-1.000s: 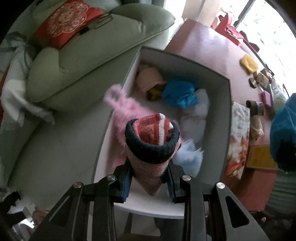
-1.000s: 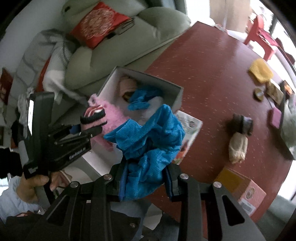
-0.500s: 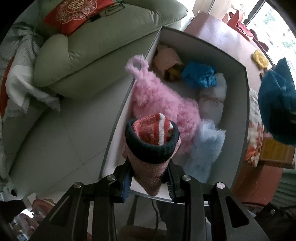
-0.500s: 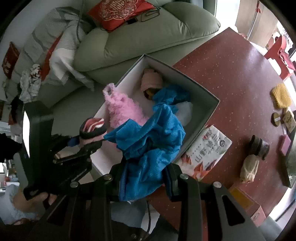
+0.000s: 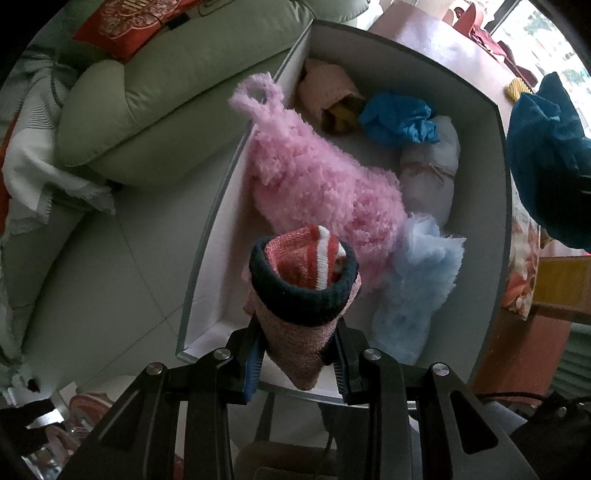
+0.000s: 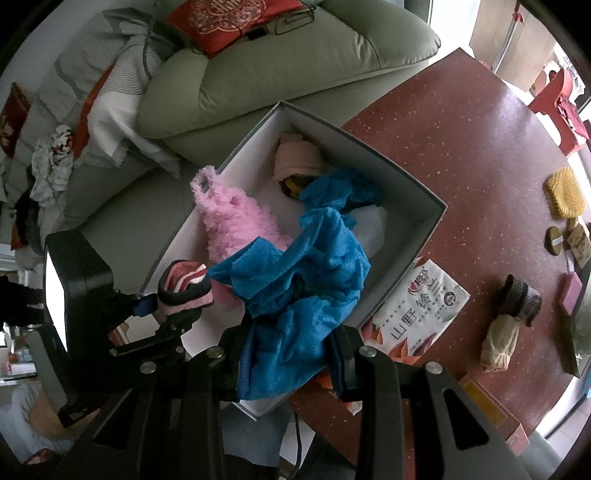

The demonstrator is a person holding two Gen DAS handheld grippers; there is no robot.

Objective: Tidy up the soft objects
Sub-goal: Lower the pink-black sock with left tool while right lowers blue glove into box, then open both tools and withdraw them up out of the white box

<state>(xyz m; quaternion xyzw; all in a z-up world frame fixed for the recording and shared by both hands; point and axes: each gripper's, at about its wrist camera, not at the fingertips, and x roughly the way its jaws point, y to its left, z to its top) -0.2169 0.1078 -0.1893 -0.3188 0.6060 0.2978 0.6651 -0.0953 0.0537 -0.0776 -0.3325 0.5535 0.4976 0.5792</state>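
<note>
My left gripper (image 5: 297,363) is shut on a rolled pink sock with a dark cuff and red-white stripes (image 5: 303,291), held above the near end of a grey box (image 5: 207,236). The box holds a fluffy pink cloth (image 5: 321,184), a light blue fluffy cloth (image 5: 417,288), a white bundle (image 5: 432,166), a crumpled blue cloth (image 5: 399,120) and a peach roll (image 5: 325,88). My right gripper (image 6: 288,363) is shut on a blue mesh cloth (image 6: 303,288), held above the same box (image 6: 432,221). The left gripper (image 6: 173,317) with its sock (image 6: 184,288) shows in the right wrist view.
A green sofa (image 6: 277,70) with a red cushion (image 6: 229,18) lies behind the box. The red table (image 6: 461,155) holds a printed packet (image 6: 417,310), a yellow cloth (image 6: 565,192), a dark roll and a beige sock (image 6: 498,339), and a carton (image 6: 491,410).
Both grippers have moved closer over the box, so it looms larger in both views. The sock and the blue mesh cloth stay gripped.
</note>
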